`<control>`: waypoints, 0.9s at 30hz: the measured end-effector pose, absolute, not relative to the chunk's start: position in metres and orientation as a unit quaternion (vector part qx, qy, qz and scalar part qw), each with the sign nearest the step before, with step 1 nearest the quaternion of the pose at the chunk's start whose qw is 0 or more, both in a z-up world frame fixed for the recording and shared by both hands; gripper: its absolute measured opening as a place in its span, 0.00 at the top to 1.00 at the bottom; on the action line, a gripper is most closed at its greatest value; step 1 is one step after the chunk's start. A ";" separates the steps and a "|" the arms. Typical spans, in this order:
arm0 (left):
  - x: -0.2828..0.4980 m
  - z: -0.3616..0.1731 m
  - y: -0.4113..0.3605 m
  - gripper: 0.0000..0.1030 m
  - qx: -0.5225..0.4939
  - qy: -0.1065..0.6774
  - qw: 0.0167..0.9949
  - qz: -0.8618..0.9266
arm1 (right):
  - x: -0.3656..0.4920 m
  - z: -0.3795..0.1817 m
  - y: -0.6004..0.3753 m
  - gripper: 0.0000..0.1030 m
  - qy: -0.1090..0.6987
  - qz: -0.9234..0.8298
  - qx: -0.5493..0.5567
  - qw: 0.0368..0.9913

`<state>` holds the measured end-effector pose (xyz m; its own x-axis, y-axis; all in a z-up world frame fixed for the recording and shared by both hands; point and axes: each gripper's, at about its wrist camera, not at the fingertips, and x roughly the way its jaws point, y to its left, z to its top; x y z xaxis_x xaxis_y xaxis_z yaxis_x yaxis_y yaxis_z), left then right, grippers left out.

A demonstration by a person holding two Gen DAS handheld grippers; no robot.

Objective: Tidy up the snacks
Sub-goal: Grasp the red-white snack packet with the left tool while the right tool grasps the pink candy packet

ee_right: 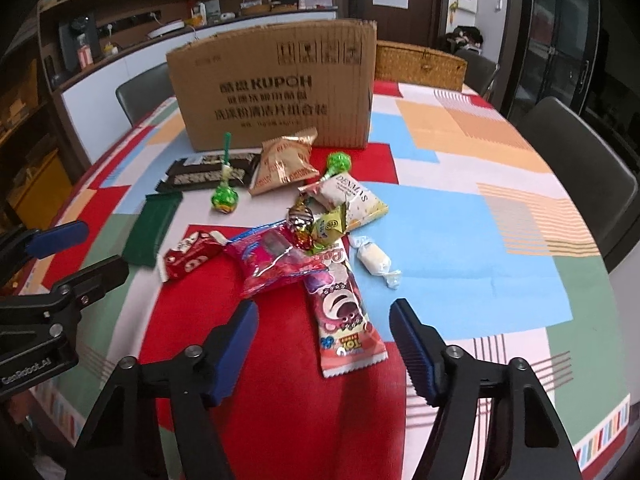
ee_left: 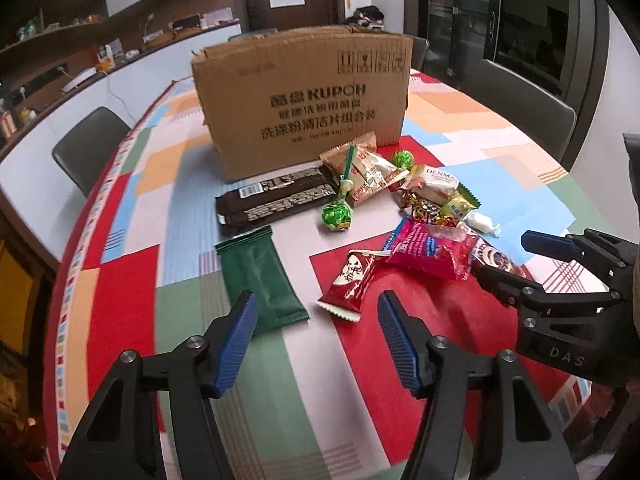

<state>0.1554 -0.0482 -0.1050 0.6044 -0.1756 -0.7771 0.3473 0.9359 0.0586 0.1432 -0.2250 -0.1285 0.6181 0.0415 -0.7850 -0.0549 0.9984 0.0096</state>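
A heap of snacks lies on the patterned tablecloth before a brown cardboard box (ee_left: 304, 100) (ee_right: 276, 88). My left gripper (ee_left: 316, 320) is open and empty, just short of a green packet (ee_left: 260, 280) (ee_right: 150, 228) and a small red packet (ee_left: 352, 280) (ee_right: 188, 256). My right gripper (ee_right: 324, 328) (ee_left: 504, 256) is open and empty, its fingers on either side of the near end of a pink Lotso packet (ee_right: 344, 312). A magenta packet (ee_left: 428, 250) (ee_right: 276, 260), dark chocolate bars (ee_left: 276, 200) (ee_right: 208, 172), green lollipops (ee_left: 336, 216) (ee_right: 225, 196) and a white candy (ee_right: 374, 260) lie nearby.
A wicker basket (ee_right: 420, 64) stands behind the box. Dark chairs (ee_left: 90, 148) (ee_right: 580, 168) ring the table. The table edge (ee_right: 560, 440) runs close at the near right. A counter with clutter (ee_right: 160, 32) lies beyond.
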 end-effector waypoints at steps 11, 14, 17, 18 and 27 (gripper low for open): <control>0.185 -0.134 -0.061 0.54 0.096 0.450 0.869 -0.182 | 0.165 -0.149 -0.227 0.48 0.458 0.033 -0.017 0.888; 0.191 -0.139 -0.065 0.57 0.092 0.456 0.865 -0.189 | 0.168 -0.152 -0.228 0.49 0.461 0.032 -0.016 0.887; 0.196 -0.142 -0.068 0.60 0.086 0.460 0.862 -0.195 | 0.171 -0.155 -0.230 0.52 0.463 0.032 -0.010 0.886; 0.198 -0.143 -0.069 0.60 0.082 0.462 0.861 -0.197 | 0.171 -0.155 -0.231 0.53 0.462 0.031 -0.009 0.886; 0.200 -0.145 -0.071 0.78 0.069 0.471 0.854 -0.207 | 0.172 -0.155 -0.229 0.68 0.459 0.032 -0.021 0.888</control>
<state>0.1999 -0.0711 -0.1450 0.4695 -0.2891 -0.8342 0.4196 0.9044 -0.0773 0.1719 -0.2292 -0.1545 0.5770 0.0374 -0.8159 -0.0760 0.9971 -0.0081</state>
